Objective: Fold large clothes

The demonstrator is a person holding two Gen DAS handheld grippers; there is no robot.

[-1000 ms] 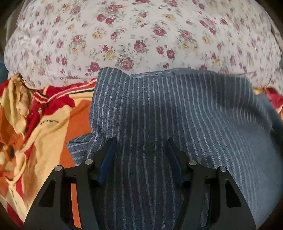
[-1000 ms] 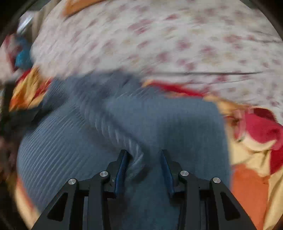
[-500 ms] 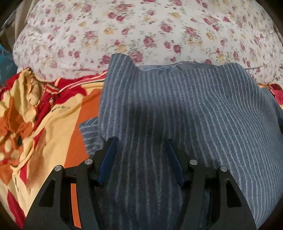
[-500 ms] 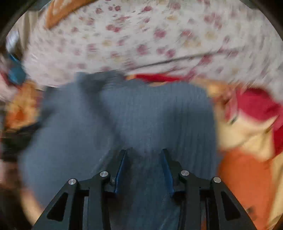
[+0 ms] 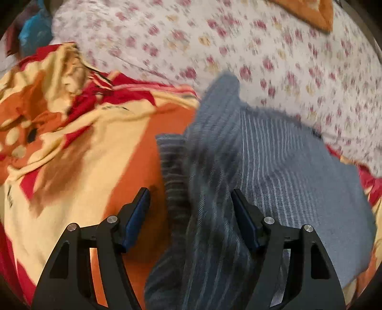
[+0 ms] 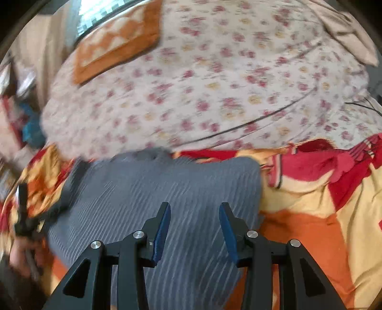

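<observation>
Both claws opening, gripping nothing: left claw (image 5: 191,214) straddles striped grey garment (image 5: 274,167) edge, right claw (image 6: 194,229) above it. Risk: released fold springs open, slides on orange blanket (image 5: 71,155).

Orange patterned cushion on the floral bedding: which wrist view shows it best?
The right wrist view: the orange patterned cushion shows nearly whole at upper left, resting on the floral bedding. The left wrist view catches only one blurred corner at the top edge.
</observation>
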